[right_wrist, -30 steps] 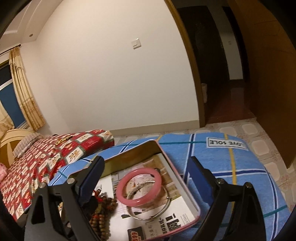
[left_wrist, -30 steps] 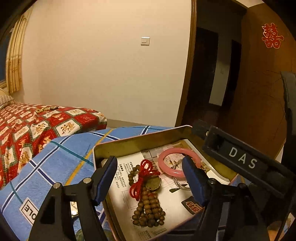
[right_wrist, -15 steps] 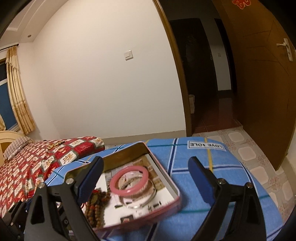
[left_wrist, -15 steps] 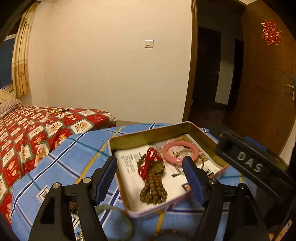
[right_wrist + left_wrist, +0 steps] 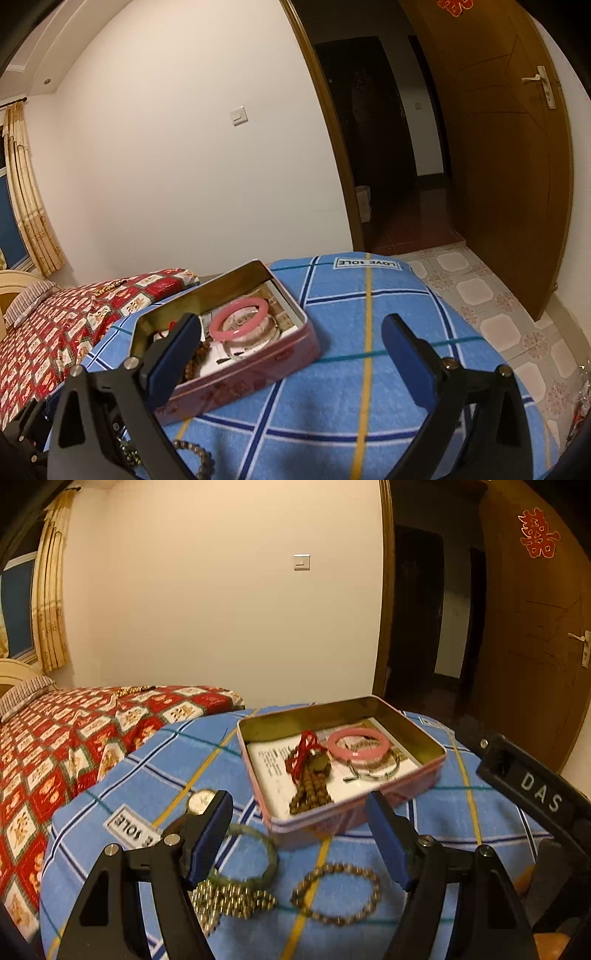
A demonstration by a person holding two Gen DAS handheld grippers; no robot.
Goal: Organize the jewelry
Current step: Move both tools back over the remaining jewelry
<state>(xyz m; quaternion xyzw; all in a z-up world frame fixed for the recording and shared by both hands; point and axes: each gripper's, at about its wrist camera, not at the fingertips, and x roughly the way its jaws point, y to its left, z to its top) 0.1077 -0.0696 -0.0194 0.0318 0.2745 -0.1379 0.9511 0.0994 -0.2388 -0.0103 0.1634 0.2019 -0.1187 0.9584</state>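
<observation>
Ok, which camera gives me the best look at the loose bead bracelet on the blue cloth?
Left wrist view: the bead bracelet lies whole on the blue cloth, in front of the tin. The right wrist view catches only a few beads at its bottom edge.

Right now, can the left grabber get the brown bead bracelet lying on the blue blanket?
Probably yes. The left gripper is open and empty, and the bead bracelet lies uncovered on the blanket just ahead, apart from the tin.
</observation>
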